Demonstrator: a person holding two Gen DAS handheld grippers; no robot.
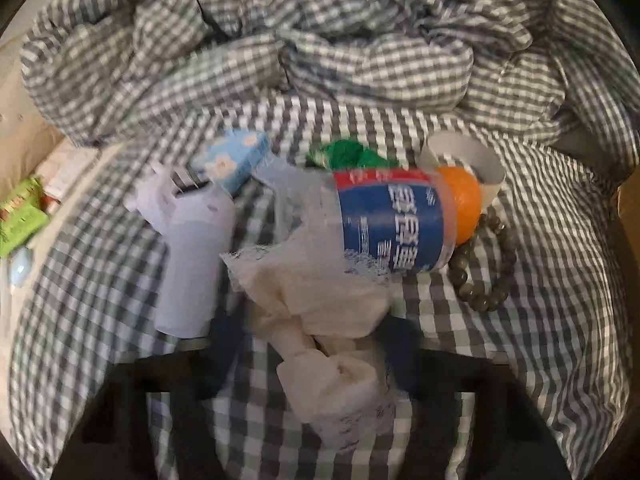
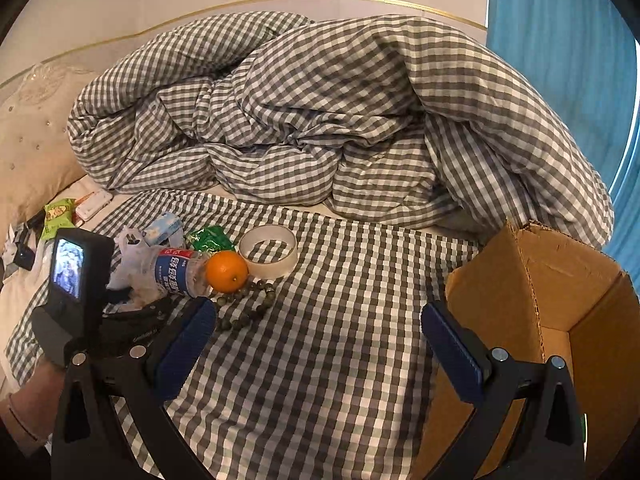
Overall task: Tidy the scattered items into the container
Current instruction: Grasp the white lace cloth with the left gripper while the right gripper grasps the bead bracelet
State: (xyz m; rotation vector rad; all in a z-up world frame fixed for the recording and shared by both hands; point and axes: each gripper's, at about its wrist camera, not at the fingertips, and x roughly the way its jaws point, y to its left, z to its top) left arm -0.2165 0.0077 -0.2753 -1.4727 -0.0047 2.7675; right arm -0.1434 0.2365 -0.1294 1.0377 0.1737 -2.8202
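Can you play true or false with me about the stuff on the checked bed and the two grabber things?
1. The orange lies next to the tape ring. True.
2. The cardboard box is full of things. False: the part of its inside that shows is bare, and the items lie on the checked sheet.
3. The left gripper has crumpled white tissue between its fingers. True.
4. The right gripper is holding the bead bracelet. False: it is open, with nothing between its fingers.
5. The plastic bottle stands upright. False: it lies on its side, against the orange.
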